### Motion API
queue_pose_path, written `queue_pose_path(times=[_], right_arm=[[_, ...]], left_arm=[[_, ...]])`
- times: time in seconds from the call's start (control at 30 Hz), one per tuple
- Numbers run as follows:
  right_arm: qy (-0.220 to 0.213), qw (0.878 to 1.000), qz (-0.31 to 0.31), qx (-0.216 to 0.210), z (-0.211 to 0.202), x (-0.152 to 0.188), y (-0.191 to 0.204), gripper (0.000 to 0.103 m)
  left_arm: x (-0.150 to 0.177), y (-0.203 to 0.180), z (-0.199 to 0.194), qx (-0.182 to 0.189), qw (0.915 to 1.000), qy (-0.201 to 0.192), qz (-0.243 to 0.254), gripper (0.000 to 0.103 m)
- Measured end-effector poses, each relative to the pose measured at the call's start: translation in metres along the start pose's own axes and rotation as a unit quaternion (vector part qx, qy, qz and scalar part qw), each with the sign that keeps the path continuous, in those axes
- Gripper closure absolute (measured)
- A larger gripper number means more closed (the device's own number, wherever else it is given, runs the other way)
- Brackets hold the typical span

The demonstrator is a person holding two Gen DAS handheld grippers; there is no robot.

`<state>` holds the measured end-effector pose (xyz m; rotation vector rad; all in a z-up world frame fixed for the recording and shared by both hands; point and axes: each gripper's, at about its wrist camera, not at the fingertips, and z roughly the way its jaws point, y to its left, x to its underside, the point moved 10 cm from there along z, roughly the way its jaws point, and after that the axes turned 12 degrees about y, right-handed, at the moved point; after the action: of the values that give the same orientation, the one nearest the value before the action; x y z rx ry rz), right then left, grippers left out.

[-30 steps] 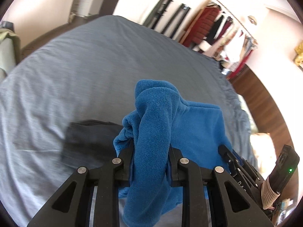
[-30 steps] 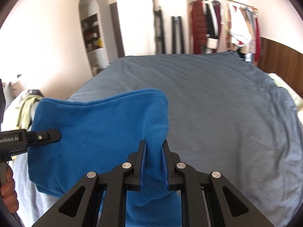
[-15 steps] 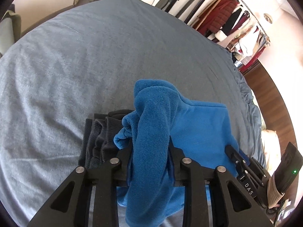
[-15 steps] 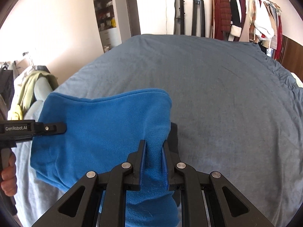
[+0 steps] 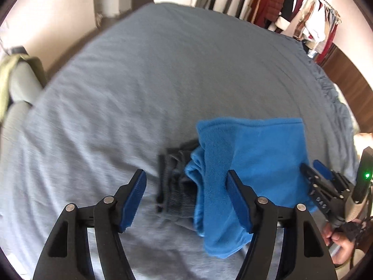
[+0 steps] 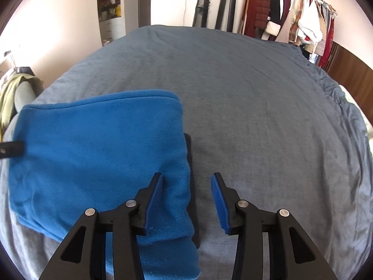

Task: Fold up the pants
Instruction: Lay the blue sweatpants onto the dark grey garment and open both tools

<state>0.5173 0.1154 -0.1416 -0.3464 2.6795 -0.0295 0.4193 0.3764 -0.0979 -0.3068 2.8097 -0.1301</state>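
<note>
The blue fleece pants (image 5: pixel 256 154) lie folded on the bed, partly over a dark grey garment (image 5: pixel 173 182). My left gripper (image 5: pixel 185 175) hovers over their left edge with its jaws opening. A raised fold of the pants leans on the right pad, and the left pad is well clear. In the right wrist view the pants (image 6: pixel 98 144) fill the left half. My right gripper (image 6: pixel 187 176) has its jaws opening over their right edge, with fabric beside the left pad but not pinched. A strip of the dark garment (image 6: pixel 190 154) shows along that edge.
The grey-blue bed cover (image 6: pixel 256 93) stretches far ahead and to the right. A clothes rack (image 6: pixel 291 11) stands against the back wall. A chair with a green garment (image 5: pixel 14 81) sits at the left, and a wooden headboard (image 5: pixel 345 74) at the right. A person's hand (image 5: pixel 340 247) holds the right gripper.
Both grippers were shut on the blue pants and have spread their jaws and let go. The pants have come down and now rest on the bed over the dark garment.
</note>
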Motion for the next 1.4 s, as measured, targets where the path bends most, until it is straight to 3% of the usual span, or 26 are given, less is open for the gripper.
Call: queue_pose_path(times=[0.13, 0.33, 0.4, 0.43, 0.47, 0.53, 0.8, 1.0, 1.23, 1.33, 1.4], right_arm=[[-0.006, 1.0, 0.024, -0.003, -0.013, -0.006, -0.006, 0.061], [-0.077, 0.995, 0.038, -0.056, -0.039, -0.042, -0.011, 0.059], [-0.098, 0.992, 0.025, -0.071, -0.04, -0.061, -0.006, 0.059], [-0.102, 0.992, 0.02, -0.075, -0.038, -0.067, -0.003, 0.061], [-0.101, 0.992, 0.013, -0.079, -0.034, -0.072, 0.0, 0.074], [-0.08, 0.992, -0.001, -0.102, -0.021, -0.08, 0.009, 0.087], [-0.006, 0.993, 0.003, -0.121, 0.025, -0.08, 0.021, 0.091], [0.019, 0.993, 0.002, -0.113, 0.045, -0.075, 0.022, 0.091], [0.023, 0.994, -0.002, -0.108, 0.049, -0.071, 0.018, 0.091], [-0.007, 0.994, -0.005, -0.11, 0.029, -0.074, 0.014, 0.091], [-0.039, 0.994, -0.012, -0.101, 0.006, -0.074, 0.008, 0.091]], left_arm=[[-0.017, 0.007, -0.022, -0.064, 0.9951, -0.075, -0.005, 0.035], [-0.026, 0.001, -0.025, -0.026, 0.9848, -0.153, -0.079, 0.035], [-0.028, -0.002, -0.018, -0.034, 0.981, -0.171, -0.086, 0.037], [-0.03, 0.0, -0.012, -0.045, 0.9805, -0.17, -0.087, 0.039], [-0.032, 0.001, -0.006, -0.05, 0.9807, -0.168, -0.087, 0.046], [-0.033, 0.004, 0.006, -0.044, 0.9828, -0.157, -0.086, 0.05], [-0.033, 0.017, 0.031, -0.03, 0.9885, -0.123, -0.083, 0.051], [-0.028, 0.021, 0.045, -0.017, 0.9894, -0.109, -0.094, 0.05], [-0.032, 0.021, 0.042, -0.018, 0.9903, -0.104, -0.091, 0.049], [-0.033, 0.016, 0.02, -0.031, 0.9891, -0.12, -0.08, 0.049], [-0.028, 0.005, -0.002, -0.037, 0.9871, -0.142, -0.064, 0.043]])
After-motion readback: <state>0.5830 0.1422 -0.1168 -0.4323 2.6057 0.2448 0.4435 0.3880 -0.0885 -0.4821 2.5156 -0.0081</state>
